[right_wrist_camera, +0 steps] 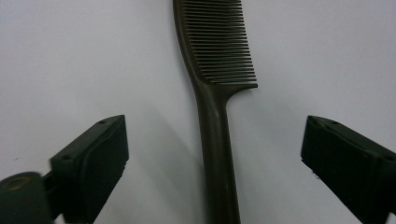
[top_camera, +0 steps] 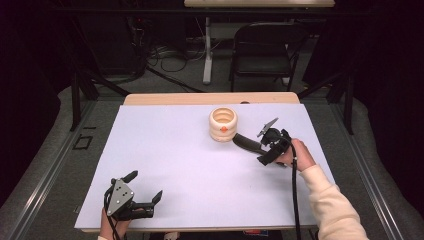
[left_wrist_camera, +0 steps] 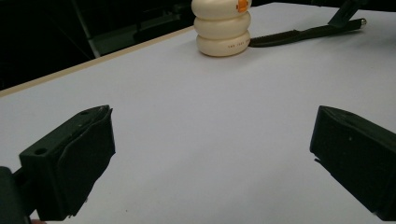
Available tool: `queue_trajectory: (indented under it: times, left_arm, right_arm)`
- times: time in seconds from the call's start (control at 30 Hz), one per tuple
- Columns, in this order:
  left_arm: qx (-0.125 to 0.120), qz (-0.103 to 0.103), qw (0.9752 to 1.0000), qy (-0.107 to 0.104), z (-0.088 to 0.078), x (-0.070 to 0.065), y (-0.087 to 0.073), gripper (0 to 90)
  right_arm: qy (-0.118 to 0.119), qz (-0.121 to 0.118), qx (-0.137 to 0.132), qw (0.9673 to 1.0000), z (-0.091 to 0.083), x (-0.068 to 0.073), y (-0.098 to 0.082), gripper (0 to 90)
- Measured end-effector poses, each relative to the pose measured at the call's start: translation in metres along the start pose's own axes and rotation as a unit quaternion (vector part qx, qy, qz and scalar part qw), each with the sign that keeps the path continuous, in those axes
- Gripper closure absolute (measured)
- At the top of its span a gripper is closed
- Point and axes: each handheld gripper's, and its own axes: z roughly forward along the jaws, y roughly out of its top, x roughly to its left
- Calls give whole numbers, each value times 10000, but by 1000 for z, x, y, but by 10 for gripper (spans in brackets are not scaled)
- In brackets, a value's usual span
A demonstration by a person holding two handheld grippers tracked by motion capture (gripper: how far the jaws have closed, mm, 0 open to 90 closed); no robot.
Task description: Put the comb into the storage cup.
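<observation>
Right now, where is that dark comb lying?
In the high view the comb lies flat on the white table, right of centre, beside the cream ringed cup. Its handle sits between the open jaws of the right hand-held gripper.

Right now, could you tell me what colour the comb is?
The comb is black; the right gripper view shows it best.

Wooden table [top_camera: 210, 98] under a white sheet [top_camera: 175, 165]; on the sheet, far and right of centre, a cream ribbed holder [top_camera: 224, 124]. Just right of it, touching, a dark comb [top_camera: 247, 142] lying flat.
</observation>
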Motion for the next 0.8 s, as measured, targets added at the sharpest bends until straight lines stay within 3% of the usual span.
queue_trajectory:
  times: [0.2,0.33,0.57,0.6,0.63,0.8]
  left_arm:
    - [77,9,10000,-28,1,0,0,2]
    - [69,-13,10000,-32,1,0,0,2]
    - [78,14,10000,-46,0,0,0,2]
    - [78,14,10000,-46,0,0,0,2]
    - [77,12,10000,-62,1,0,0,2]
    - [84,6,9999,-57,1,0,0,2]
  right_arm:
    - [-120,-264,165,9994,6,3,5,430]
    - [-48,-453,368,9983,9,2,9,552]
    - [-44,-612,729,9955,17,2,13,633]
    - [-10,-654,880,9940,16,2,15,637]
    - [3,-643,772,9949,20,2,14,642]
    - [22,-652,862,9941,25,2,18,664]
